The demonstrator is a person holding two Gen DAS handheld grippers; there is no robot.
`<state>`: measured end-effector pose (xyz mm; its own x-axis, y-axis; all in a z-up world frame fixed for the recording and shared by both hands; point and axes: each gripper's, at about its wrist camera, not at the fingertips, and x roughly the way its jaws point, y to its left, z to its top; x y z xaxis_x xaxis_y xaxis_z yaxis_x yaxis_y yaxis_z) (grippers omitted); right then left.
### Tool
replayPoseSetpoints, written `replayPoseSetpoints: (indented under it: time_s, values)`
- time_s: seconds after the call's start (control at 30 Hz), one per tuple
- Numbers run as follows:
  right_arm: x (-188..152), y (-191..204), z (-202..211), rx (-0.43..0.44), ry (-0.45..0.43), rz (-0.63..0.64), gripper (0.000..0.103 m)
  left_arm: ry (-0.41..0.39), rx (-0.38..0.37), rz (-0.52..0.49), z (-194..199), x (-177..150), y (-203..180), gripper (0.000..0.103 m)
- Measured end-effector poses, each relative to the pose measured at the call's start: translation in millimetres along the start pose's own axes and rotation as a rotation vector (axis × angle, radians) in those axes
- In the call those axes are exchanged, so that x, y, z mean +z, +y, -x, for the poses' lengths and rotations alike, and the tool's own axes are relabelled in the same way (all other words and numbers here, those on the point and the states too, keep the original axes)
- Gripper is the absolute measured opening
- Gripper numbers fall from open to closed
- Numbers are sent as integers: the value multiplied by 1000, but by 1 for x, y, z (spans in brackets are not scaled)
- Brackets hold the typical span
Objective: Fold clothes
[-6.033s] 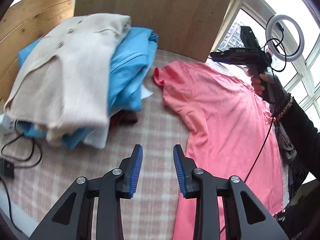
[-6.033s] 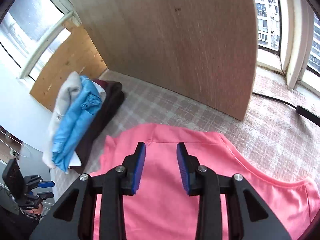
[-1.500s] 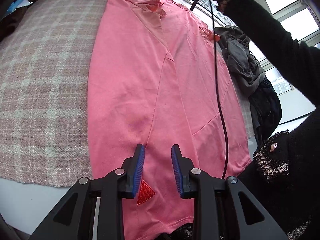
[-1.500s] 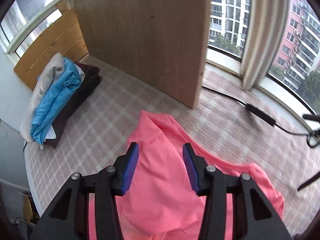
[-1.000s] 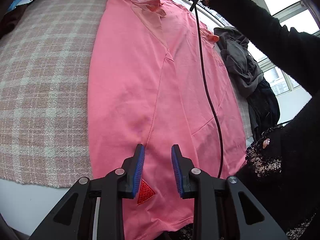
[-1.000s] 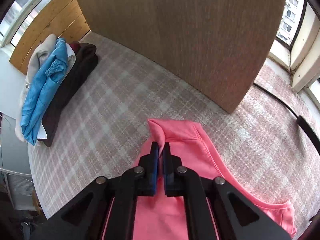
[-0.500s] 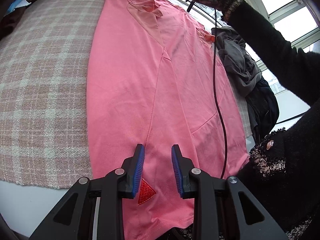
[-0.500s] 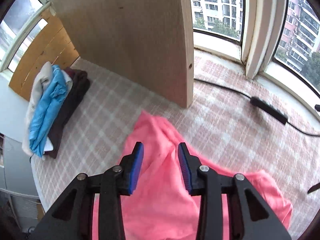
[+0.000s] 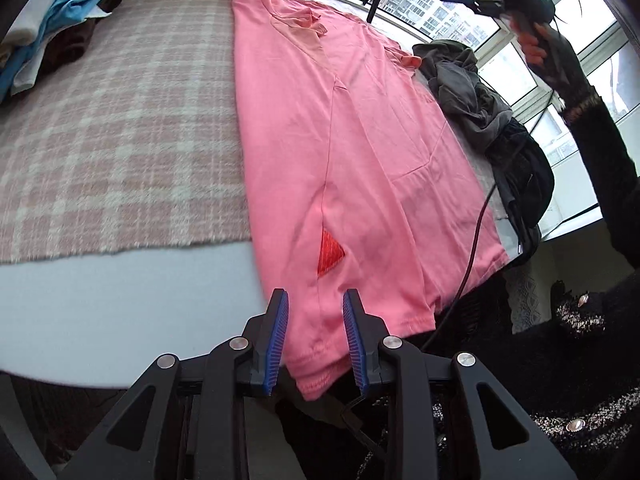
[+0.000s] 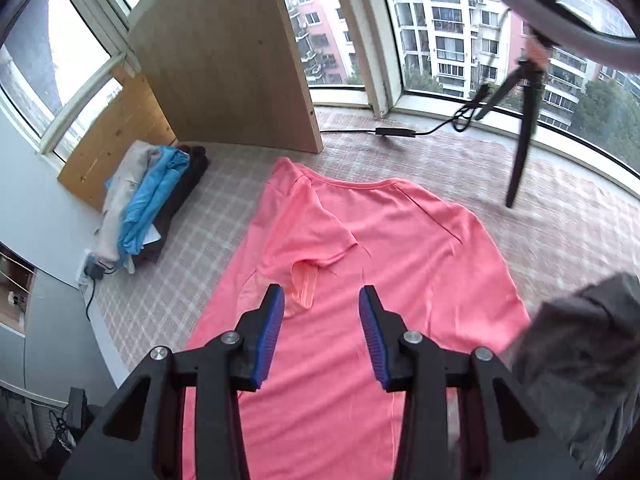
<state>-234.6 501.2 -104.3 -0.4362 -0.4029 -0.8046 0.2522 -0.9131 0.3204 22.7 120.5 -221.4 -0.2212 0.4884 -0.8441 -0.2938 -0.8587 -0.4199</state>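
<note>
A pink T-shirt (image 9: 360,128) lies lengthwise on the plaid blanket (image 9: 120,120), its hem hanging over the near edge. Its left side is folded inward along a long crease, and a small red triangle (image 9: 329,256) shows near the hem. My left gripper (image 9: 314,344) is open, its blue pads on either side of the hem with cloth between them. In the right wrist view the same shirt (image 10: 380,248) shows its left sleeve (image 10: 308,240) folded onto the chest. My right gripper (image 10: 322,334) hovers open above the shirt, holding nothing.
Folded clothes (image 10: 148,196) are stacked at the far left by a wooden board (image 10: 224,60). A dark grey garment heap (image 9: 480,100) lies right of the shirt. A black cable (image 9: 476,232) crosses the hem corner. A tripod (image 10: 520,128) stands by the window. A person's black sleeve (image 9: 600,160) is at right.
My right gripper shut on the left sleeve, folded it inward, opened and rose away. My left gripper drew back toward the hem; the shirt's bottom edge now lies between its pads.
</note>
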Motion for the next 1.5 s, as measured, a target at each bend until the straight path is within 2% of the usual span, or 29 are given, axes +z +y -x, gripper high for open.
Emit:
replayPoseSetpoints:
  time_s: [0.13, 0.23, 0.33, 0.43, 0.5, 0.53, 0.63, 0.77, 0.9, 1.0, 1.1, 1.23, 1.3, 1.33, 1.37, 1.5]
  values:
    - [-79, 9, 65, -70, -24, -38, 43, 30, -36, -61, -9, -26, -12, 27]
    - [-136, 9, 96, -85, -21, -95, 43, 97, -56, -84, -22, -47, -22, 27]
    - [-174, 2, 135, -126, -36, -142, 43, 112, -52, -95, -17, -61, -35, 27]
    - [-184, -11, 168, -161, -72, -170, 43, 68, -58, -136, -5, -56, -60, 27]
    - [-180, -21, 180, -177, -101, -178, 43, 28, -79, -199, -5, -42, -87, 30]
    - [-176, -25, 182, -169, -113, -179, 43, 15, -91, -234, -10, -34, -103, 35]
    - [-157, -37, 172, -155, -132, -167, 43, -11, -145, -318, -33, -4, -149, 37]
    - [-123, -60, 128, -138, -101, -124, 44, -13, -161, -378, -79, 34, -206, 37]
    - [-90, -91, 75, -112, -47, -122, 44, 24, -109, -447, -118, 47, -256, 37]
    - [-65, -113, 35, -92, -6, -121, 44, 35, -66, -466, -137, 53, -270, 37]
    - [-40, -136, -4, -72, 34, -119, 44, 49, -15, -441, -147, 55, -268, 37]
    - [-7, -166, -58, -45, 88, -117, 44, 57, -6, -420, -145, 47, -265, 37]
    - [-3, -168, -74, -61, 105, -99, 44, 79, -16, -430, -147, 42, -269, 37]
    - [-2, -170, -79, -57, 111, -98, 44, 92, -19, -442, -150, 41, -272, 40]
    - [-1, -172, -84, -51, 117, -99, 44, 102, -6, -464, -154, 40, -275, 44]
    - [0, -181, -94, -46, 121, -114, 44, 122, 37, -543, -168, 35, -287, 44]
